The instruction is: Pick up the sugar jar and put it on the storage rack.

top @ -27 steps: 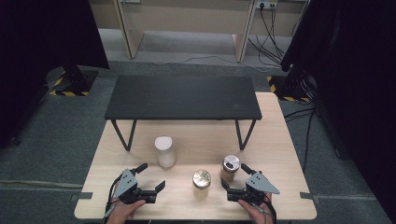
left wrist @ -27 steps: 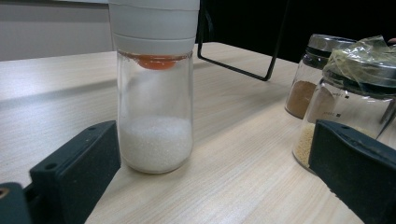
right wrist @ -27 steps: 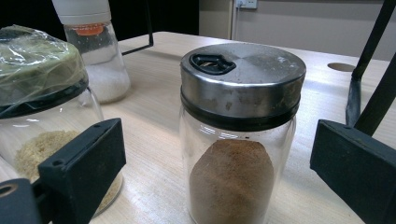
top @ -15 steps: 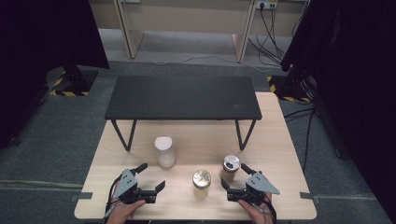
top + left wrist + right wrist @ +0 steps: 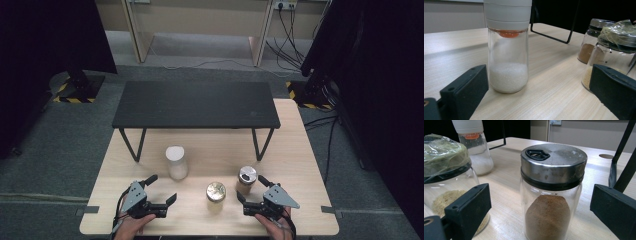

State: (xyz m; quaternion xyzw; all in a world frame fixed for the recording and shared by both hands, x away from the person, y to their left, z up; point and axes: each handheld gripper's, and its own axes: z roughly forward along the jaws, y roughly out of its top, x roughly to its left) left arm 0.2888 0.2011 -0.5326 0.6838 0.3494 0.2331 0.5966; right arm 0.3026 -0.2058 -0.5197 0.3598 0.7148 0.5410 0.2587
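Jaws stand apart on your left gripper (image 5: 161,189), aimed at the white-capped salt jar (image 5: 176,162) just ahead on the table (image 5: 300,150); drive in level and clamp the glass below the cap. Your right gripper (image 5: 252,195), also apart, faces the brown spice jar (image 5: 246,179); centre it first. Nothing has shifted since the earlier frames.

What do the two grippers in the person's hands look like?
Both the left gripper and the right gripper have two black, blocky jaws and a grey three-cornered plate on top. A dark cable trails from each towards the table edge.
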